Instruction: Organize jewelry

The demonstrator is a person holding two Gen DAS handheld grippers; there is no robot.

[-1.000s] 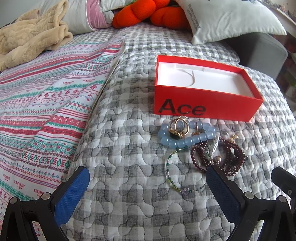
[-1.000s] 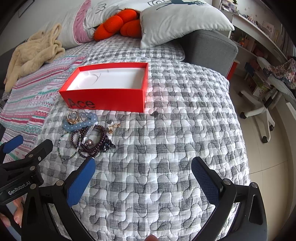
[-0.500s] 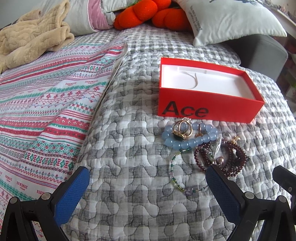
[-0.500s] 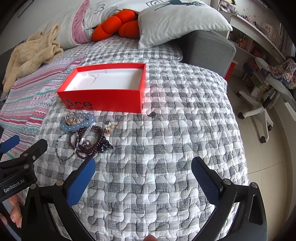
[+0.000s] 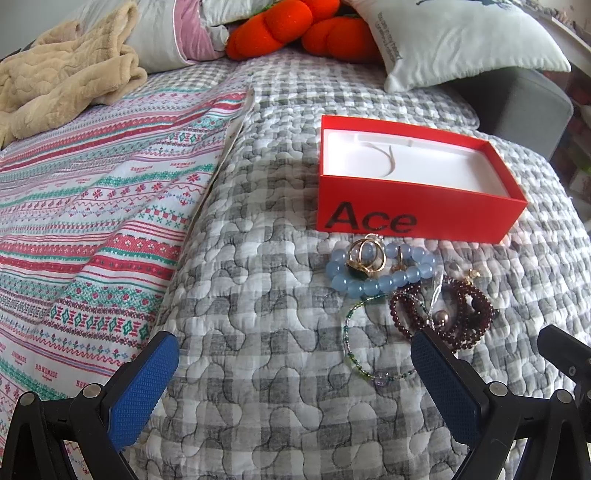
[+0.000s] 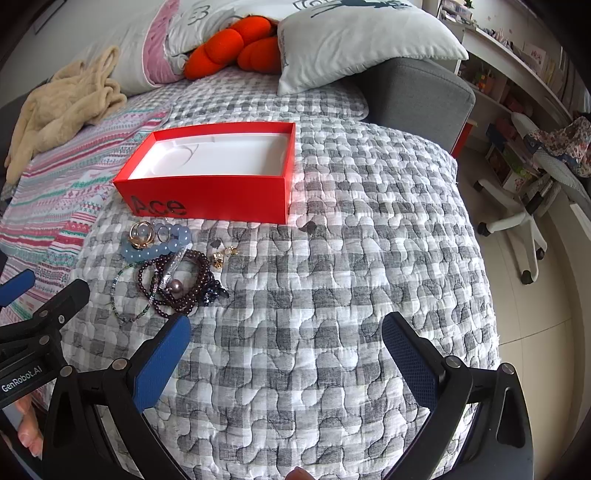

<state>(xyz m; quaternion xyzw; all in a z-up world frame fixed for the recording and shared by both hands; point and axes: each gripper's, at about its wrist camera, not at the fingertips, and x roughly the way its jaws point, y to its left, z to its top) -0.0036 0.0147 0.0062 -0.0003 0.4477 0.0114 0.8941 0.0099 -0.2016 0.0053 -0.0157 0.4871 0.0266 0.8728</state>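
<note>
**Both grippers held wide above the bed, jewelry piled in front of the red box**

We begin with the bed, covered by a grey-and-white checked quilt [image 6: 332, 280], with a striped patterned blanket [image 5: 92, 206] laid along its left side. Behind them we see a pale pillow [image 6: 354, 40], an orange plush cushion [image 5: 295, 29] and a crumpled beige throw [image 5: 62, 81].

On the quilt sits the red box [image 5: 417, 218], open at the top, white inside and marked "Ace" on its near wall. Its long axis runs left to right across the left wrist view, parallel to the pile of jewelry just in front of it.

The jewelry lies on the quilt beside the box's lettered wall, none of it inside. We count a dark red bead bracelet [image 5: 476, 317] coiled in several loops on the right of the pile, partly overlapped by a small clear packet holding a pearl-like bead. A pale blue bead bracelet [image 5: 369, 284] lies nearest the box, its oval stretched left to right. A thin green bead strand [image 5: 351, 350] curves toward us from beneath it. Gold rings [image 5: 365, 254] rest on top of the blue beads, and small gold earrings [image 6: 223, 254] lie just right of the pile.

Our left gripper [image 5: 295, 373] hangs near the pile with its fingers spread wide, holding nothing; the right finger's pad overlaps the dark red beads in view. Our right gripper [image 6: 286, 350] hovers over bare quilt right of the pile, fingers likewise wide apart and holding nothing.
</note>
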